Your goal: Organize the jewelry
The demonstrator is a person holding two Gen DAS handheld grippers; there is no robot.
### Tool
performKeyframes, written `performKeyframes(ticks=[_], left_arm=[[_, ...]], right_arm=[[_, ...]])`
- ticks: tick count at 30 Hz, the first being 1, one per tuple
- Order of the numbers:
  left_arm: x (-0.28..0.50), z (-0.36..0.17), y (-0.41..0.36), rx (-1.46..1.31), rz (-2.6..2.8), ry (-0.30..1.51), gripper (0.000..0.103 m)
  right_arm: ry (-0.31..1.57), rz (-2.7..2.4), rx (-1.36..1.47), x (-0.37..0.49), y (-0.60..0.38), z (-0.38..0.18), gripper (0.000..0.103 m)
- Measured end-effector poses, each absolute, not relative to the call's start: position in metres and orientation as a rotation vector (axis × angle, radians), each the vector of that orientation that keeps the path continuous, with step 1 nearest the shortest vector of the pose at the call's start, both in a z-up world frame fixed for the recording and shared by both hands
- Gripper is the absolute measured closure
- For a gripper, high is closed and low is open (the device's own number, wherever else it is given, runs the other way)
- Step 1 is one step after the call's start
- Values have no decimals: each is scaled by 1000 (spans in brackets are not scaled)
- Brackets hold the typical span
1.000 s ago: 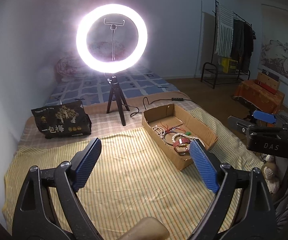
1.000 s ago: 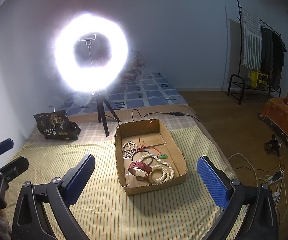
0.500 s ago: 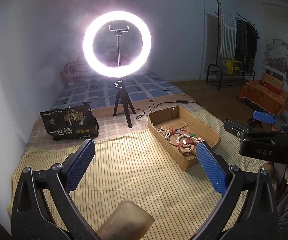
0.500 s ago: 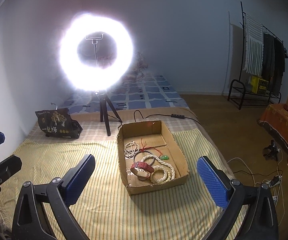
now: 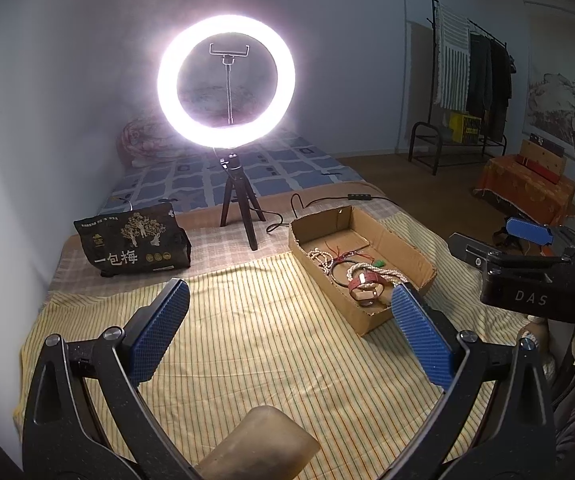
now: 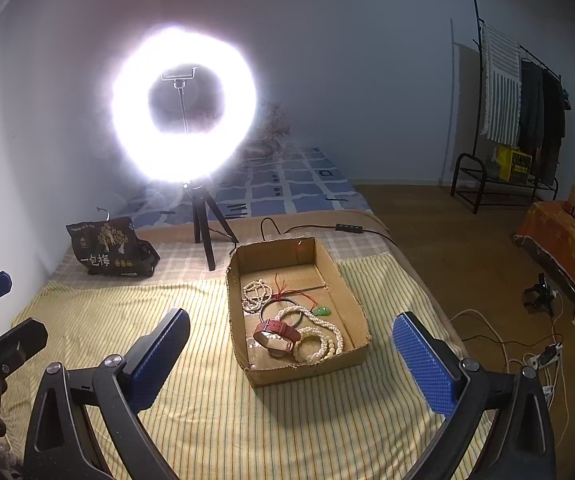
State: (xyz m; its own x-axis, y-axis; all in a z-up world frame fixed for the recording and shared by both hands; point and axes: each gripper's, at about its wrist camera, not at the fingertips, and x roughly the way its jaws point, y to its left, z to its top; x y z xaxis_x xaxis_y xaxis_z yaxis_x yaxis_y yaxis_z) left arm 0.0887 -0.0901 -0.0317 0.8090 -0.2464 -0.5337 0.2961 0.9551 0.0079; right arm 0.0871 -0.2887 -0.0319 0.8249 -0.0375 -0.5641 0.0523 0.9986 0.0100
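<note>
A shallow cardboard box (image 6: 351, 304) lies on the yellow striped bedspread (image 6: 207, 400). In it are a red leather watch (image 6: 277, 330), white bead strands (image 6: 319, 344), a dark bangle (image 6: 267, 306), a red cord and a green pendant (image 6: 321, 311). The box also shows in the left wrist view (image 5: 411, 252), ahead to the right. My right gripper (image 6: 289, 344) is open and empty, held above the box's near end. My left gripper (image 5: 287, 320) is open and empty over bare bedspread, left of the box.
A lit ring light on a black tripod (image 5: 239, 216) stands behind the box, its cable (image 5: 327, 200) trailing right. A black snack bag (image 5: 131, 244) lies at the back left. The bed edge drops to a wooden floor (image 6: 467, 248) on the right.
Both grippers have shifted a little, so the box and ring light sit slightly differently in each view. Both stay open and empty. The jewelry has not moved.
</note>
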Motion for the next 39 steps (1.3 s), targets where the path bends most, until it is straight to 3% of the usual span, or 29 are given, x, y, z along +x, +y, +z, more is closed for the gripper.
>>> performKeyframes(ticks=[39], left_arm=[[88, -32, -96, 97, -295, 559, 0]], right_arm=[[617, -47, 30, 88, -286, -38, 0]])
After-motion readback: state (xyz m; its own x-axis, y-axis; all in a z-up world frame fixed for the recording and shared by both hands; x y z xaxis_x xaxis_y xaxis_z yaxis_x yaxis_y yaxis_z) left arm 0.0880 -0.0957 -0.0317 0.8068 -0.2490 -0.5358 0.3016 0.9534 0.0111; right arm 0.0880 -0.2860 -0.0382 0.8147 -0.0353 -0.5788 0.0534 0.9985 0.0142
